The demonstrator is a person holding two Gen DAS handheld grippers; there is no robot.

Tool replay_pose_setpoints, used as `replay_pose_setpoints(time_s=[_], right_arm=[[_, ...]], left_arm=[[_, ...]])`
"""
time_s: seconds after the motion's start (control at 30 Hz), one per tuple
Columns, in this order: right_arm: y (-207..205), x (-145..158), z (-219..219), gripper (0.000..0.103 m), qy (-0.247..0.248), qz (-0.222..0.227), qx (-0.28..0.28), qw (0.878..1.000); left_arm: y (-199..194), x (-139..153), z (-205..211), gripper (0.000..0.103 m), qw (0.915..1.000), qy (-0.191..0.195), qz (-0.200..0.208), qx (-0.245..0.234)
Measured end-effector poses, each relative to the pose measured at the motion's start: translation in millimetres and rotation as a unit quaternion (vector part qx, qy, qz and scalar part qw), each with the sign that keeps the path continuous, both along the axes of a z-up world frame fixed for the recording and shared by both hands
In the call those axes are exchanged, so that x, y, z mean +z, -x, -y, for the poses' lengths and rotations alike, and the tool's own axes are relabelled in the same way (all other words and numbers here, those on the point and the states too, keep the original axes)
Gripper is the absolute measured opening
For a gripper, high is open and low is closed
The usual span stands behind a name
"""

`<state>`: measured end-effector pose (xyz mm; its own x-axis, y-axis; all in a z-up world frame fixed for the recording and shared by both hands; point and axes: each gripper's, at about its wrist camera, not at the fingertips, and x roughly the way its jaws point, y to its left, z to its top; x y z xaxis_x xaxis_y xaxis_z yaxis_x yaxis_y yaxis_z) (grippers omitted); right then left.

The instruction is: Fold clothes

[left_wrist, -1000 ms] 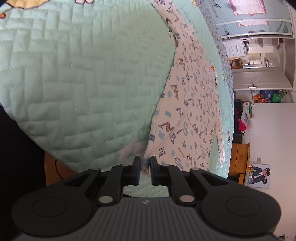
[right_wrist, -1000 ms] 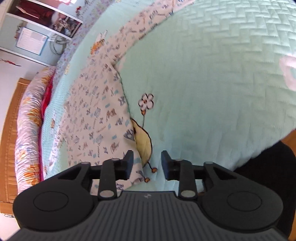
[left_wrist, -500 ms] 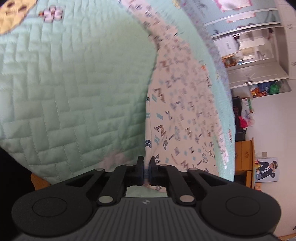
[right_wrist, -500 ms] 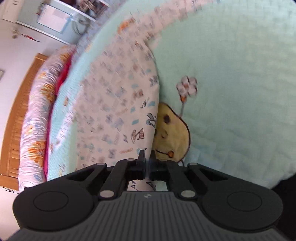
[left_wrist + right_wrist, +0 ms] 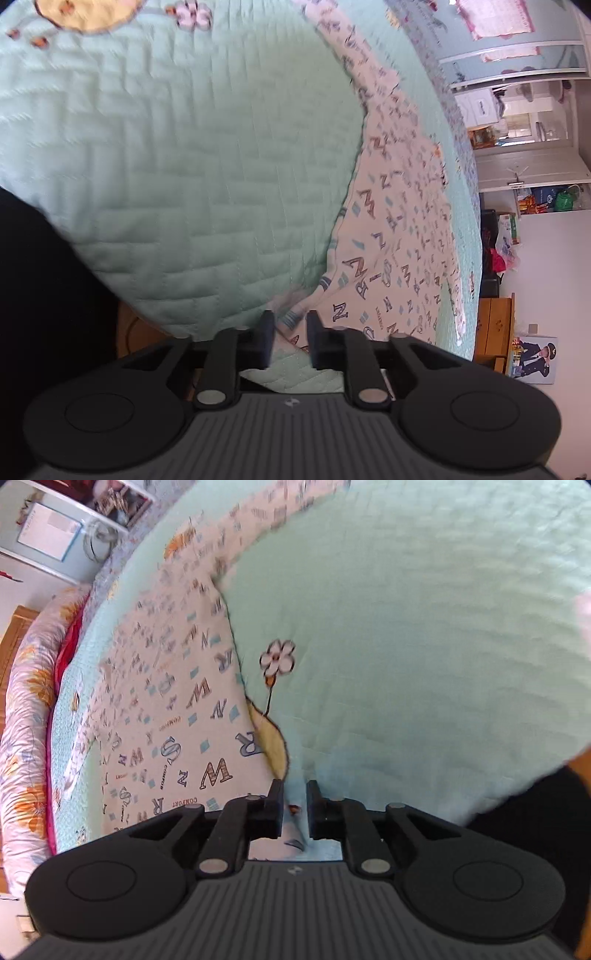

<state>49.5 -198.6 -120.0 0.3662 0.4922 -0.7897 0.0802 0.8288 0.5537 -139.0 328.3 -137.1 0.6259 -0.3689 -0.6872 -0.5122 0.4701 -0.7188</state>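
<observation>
1. Left wrist view: the left hand-held gripper (image 5: 290, 334) sits low over the near edge of a bed, its two fingers parted by a narrow gap. A striped cuff or corner of the garment (image 5: 391, 258) lies in that gap, but the fingers do not press on it — the cloth looks loose between them. The garment, pale with printed letters, stretches ahead and to the right of the fingers, lying flat on the mint-green quilted bedspread (image 5: 192, 177). To the left and ahead the bedspread is bare quilt, with a yellow patch and a small pink flower far ahead. Far off to the right stand white cupboards (image 5: 517, 110) and a wooden cabinet (image 5: 495, 325).

2. Right wrist view: the right hand-held gripper (image 5: 295, 805) is likewise slightly open, its fingers apart with a thin slot between. A bit of pale cloth shows in the slot — whether it is touched I cannot tell. The garment (image 5: 166, 709) spreads ahead and to the left of the fingers, and its edge covers part of a yellow shape stitched on the bedspread (image 5: 424, 646). A stitched flower (image 5: 277, 661) lies just ahead. A flowered pillow roll (image 5: 26, 716) runs along the far left.
</observation>
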Motion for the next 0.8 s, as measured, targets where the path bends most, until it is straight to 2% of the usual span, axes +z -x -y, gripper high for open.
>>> replay_pose_setpoints(time_s=[0.1, 0.17, 0.23, 0.3, 0.37, 0.43, 0.47, 0.5, 0.57, 0.63, 0.7, 0.8], right_arm=[[11.6, 20.5, -8.7, 0.023, -0.060, 0.055, 0.030, 0.996], [13.0, 23.0, -30.1, 0.037, -0.106, 0.062, 0.065, 0.990], [10.5, 17.1, -58.8, 0.037, -0.119, 0.059, 0.097, 0.986], [7.9, 5.2, -86.5, 0.037, -0.119, 0.048, 0.121, 0.984], [4.9, -12.5, -111.1, 0.037, -0.115, 0.024, 0.144, 0.983], [8.1, -26.2, -119.2, 0.035, -0.081, 0.000, 0.146, 0.986], [10.4, -28.8, -115.3, 0.028, -0.075, -0.001, 0.144, 0.987], [11.9, -29.1, -107.3, 0.028, -0.079, 0.000, 0.142, 0.987], [15.9, -26.3, -82.4, 0.028, -0.064, -0.005, 0.125, 0.990], [21.3, -22.3, -56.2, 0.029, -0.040, -0.010, 0.104, 0.994], [29.9, -11.3, -42.8, 0.035, -0.017, 0.004, 0.093, 0.996], [35.2, 7.9, -48.0, 0.039, -0.033, 0.043, 0.102, 0.993]], left_arm=[[-0.6, 26.0, 6.8, 0.025, 0.9985, -0.036, 0.039, -0.006], [-12.4, 37.9, 20.8, 0.027, 0.9956, -0.058, 0.070, -0.023], [-30.9, 32.4, 38.0, 0.030, 0.9940, -0.069, 0.070, -0.049], [-49.5, 26.9, 55.3, 0.037, 0.9915, -0.080, 0.070, -0.075], [-68.1, 21.4, 72.6, 0.037, 0.9883, -0.091, 0.070, -0.101], [-74.0, 0.0, 76.3, 0.036, 0.9889, -0.100, 0.031, -0.105], [-70.7, -11.7, 72.3, 0.025, 0.9906, -0.094, 0.016, -0.098], [-61.4, -19.3, 63.3, 0.022, 0.9942, -0.067, 0.018, -0.082], [-40.7, -28.7, 45.6, 0.023, 0.9986, -0.009, 0.020, -0.048], [-23.8, -27.5, 37.2, 0.028, 0.9993, 0.003, 0.023, -0.029], [-20.7, -16.7, 41.0, 0.034, 0.9986, -0.017, 0.031, -0.040], [-39.5, 8.6, 64.5, 0.041, 0.9930, -0.057, 0.062, -0.082]])
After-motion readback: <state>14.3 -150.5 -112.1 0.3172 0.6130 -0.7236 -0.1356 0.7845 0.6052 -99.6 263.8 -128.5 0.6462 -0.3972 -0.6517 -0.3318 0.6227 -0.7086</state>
